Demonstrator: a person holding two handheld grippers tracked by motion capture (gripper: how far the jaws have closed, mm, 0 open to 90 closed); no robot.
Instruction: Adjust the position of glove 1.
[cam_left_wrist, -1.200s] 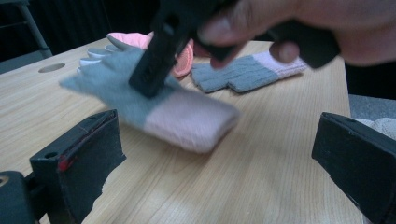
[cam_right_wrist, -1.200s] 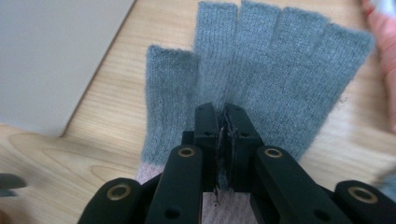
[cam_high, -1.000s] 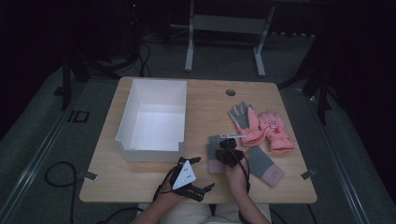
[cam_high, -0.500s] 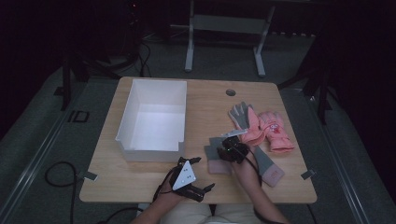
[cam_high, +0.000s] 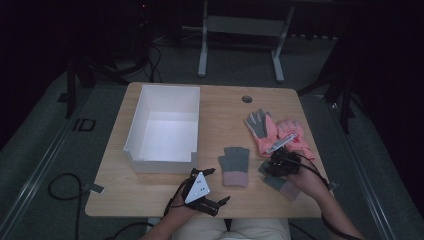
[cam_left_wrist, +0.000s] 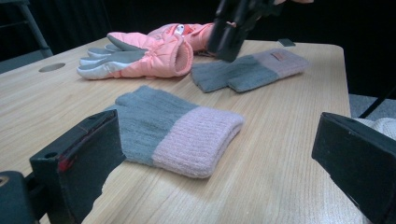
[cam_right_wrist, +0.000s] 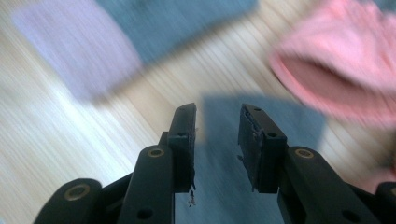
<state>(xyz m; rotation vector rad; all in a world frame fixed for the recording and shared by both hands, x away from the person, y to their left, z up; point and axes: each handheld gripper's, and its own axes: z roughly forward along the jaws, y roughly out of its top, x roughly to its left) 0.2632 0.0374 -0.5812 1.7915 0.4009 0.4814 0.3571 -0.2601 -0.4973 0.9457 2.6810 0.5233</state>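
Wood, pale and grained, is what everything rests on: the table is left largely bare so that each item can be reached from the person's edge. The white plastic bin is set at its left half, open side up and with nothing seen inside, probably so that gloves can be dropped in from above. A pair of pink ski gloves is laid at the right, one touching and partly overlapping the other, palms up, well apart from the bin. Two grey knit gloves with pink cuffs are spread flat and apart from each other, which seems meant to give each a clean pinch. The nearer knit glove is found between the bin and the right hand, just ahead of the left gripper. The farther knit glove is placed just beside the ski gloves' cuffs, near the table's right front corner. The left gripper is parked low at the front edge with its jaws spread wide and nothing between them, aimed at the nearer knit glove as if kept ready. The right gripper is held just above the farther knit glove; its jaws have just been opening and then drawing in a little, a narrow gap is kept, and no cloth is caught between them.
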